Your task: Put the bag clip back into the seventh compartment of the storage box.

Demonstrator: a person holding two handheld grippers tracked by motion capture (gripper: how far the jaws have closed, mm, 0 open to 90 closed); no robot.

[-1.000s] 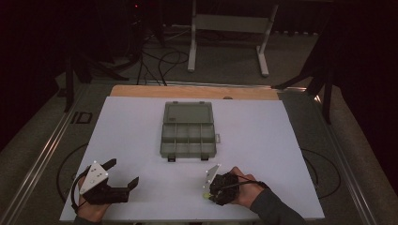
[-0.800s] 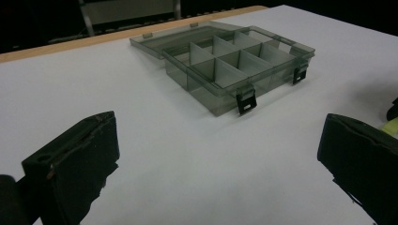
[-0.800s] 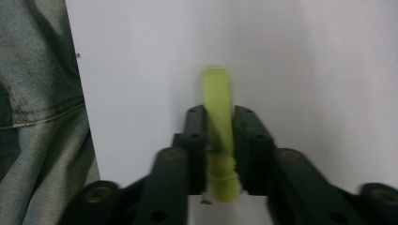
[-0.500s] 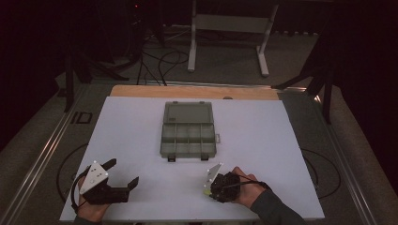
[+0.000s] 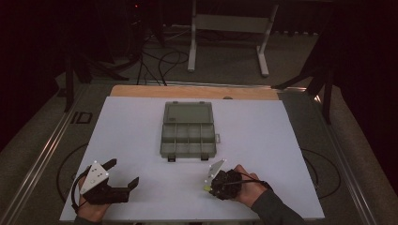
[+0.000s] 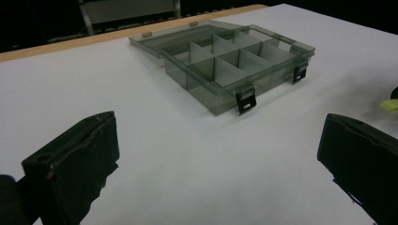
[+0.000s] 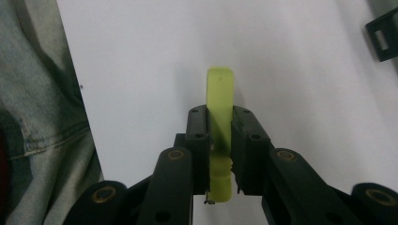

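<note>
Since a second ago little has shifted: the right gripper (image 5: pixel 210 183) sits a touch lower toward the near edge of the table (image 5: pixel 281 140), still clamped on one yellow-green strip (image 7: pixel 219 136), which pokes out beyond its jaws just above the white surface. One compartment box (image 5: pixel 188 135) lies at the table's middle, lid folded open toward the far edge; its eight visible compartments look empty. The left gripper (image 5: pixel 123 174) rests unmoved at the near left corner, jaws wide apart and holding nothing.
</note>
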